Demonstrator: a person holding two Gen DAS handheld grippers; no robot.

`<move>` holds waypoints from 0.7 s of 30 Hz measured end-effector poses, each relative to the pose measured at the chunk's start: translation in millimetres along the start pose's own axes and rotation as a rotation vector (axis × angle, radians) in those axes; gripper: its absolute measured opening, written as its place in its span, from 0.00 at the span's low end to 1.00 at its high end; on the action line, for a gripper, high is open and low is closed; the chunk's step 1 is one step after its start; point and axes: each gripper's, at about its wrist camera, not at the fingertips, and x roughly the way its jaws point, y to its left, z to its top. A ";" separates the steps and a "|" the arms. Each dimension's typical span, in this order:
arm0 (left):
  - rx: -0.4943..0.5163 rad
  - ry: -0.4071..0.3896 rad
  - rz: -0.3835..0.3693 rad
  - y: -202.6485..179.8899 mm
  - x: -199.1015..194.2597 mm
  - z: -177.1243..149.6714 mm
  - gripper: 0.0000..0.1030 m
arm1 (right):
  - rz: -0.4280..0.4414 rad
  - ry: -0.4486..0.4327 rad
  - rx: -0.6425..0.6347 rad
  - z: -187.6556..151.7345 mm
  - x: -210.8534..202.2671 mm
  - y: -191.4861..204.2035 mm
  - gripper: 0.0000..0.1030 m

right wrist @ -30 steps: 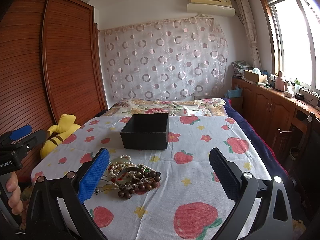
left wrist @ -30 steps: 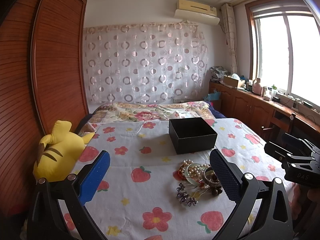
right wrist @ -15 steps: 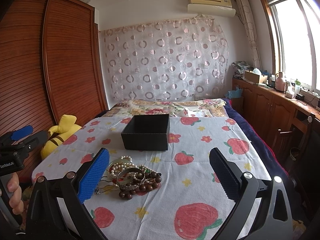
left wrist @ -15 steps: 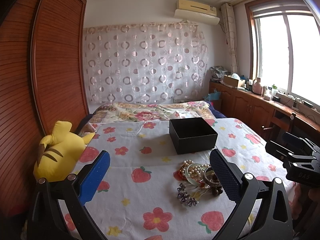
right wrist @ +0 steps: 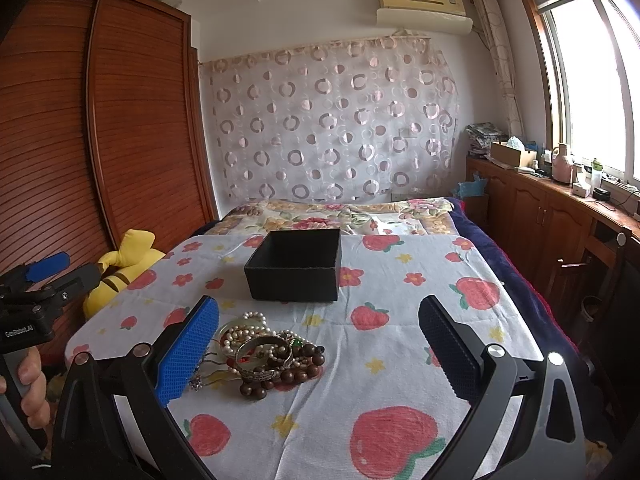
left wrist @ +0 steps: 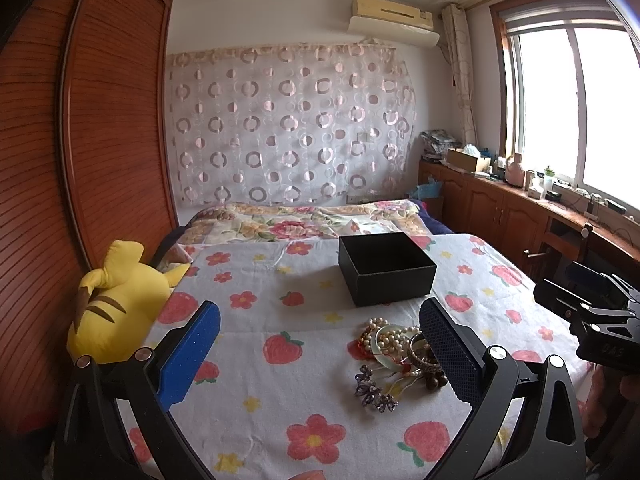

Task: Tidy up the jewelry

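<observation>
A pile of jewelry (left wrist: 394,354) lies on the strawberry-print cloth: pearl strands, a silver bangle, dark wooden beads, a purple flower clip (left wrist: 374,390). It also shows in the right wrist view (right wrist: 268,354). An open, empty black box (left wrist: 386,266) stands just behind the pile, also in the right wrist view (right wrist: 296,266). My left gripper (left wrist: 320,354) is open and empty, above the cloth, the pile by its right finger. My right gripper (right wrist: 320,354) is open and empty, the pile by its left finger.
A yellow plush toy (left wrist: 116,300) lies at the table's left edge beside the wooden wardrobe (left wrist: 80,160). A bed with a floral quilt (left wrist: 304,220) is behind the table. Wooden cabinets (right wrist: 560,216) and a chair (right wrist: 580,272) stand to the right.
Both grippers have barely shifted; the right one has edged slightly forward toward the pile. Nothing was grasped or moved.
</observation>
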 end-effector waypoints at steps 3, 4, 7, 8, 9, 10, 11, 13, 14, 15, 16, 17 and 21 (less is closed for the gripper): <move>-0.002 0.011 0.000 1.1 5.7 -1.2 0.94 | 0.009 0.009 -0.005 -0.8 2.1 1.1 0.98; -0.003 0.015 0.000 2.0 7.0 -1.8 0.94 | 0.019 0.017 -0.009 0.3 3.8 5.3 0.98; 0.000 0.041 -0.003 4.1 13.6 -6.8 0.94 | 0.032 0.037 -0.027 -5.8 7.3 8.0 0.98; 0.003 0.052 -0.007 3.3 17.3 -10.6 0.94 | 0.042 0.045 -0.035 -7.9 12.4 8.5 0.98; 0.006 0.063 -0.010 2.9 21.2 -14.1 0.94 | 0.049 0.055 -0.043 -10.2 16.3 8.3 0.98; 0.010 0.075 -0.014 3.4 24.7 -16.9 0.94 | 0.053 0.068 -0.050 -12.8 18.2 7.1 0.97; 0.013 0.086 -0.016 4.2 27.3 -19.0 0.94 | 0.063 0.076 -0.055 -13.2 19.5 8.7 0.93; 0.019 0.108 -0.024 4.2 33.3 -24.4 0.94 | 0.082 0.104 -0.066 -18.4 27.0 7.7 0.90; 0.021 0.118 -0.028 3.4 38.0 -28.3 0.94 | 0.090 0.118 -0.071 -20.6 30.8 8.2 0.89; 0.019 0.129 -0.031 4.0 41.0 -30.8 0.94 | 0.098 0.134 -0.078 -22.8 35.0 8.9 0.87; 0.016 0.141 -0.034 5.2 44.1 -33.5 0.94 | 0.105 0.149 -0.084 -24.9 39.3 9.6 0.84; 0.015 0.150 -0.036 4.8 47.1 -36.0 0.94 | 0.111 0.161 -0.087 -26.7 41.9 9.1 0.80; 0.013 0.186 -0.036 7.2 59.0 -46.2 0.94 | 0.150 0.217 -0.090 -34.3 56.5 9.1 0.74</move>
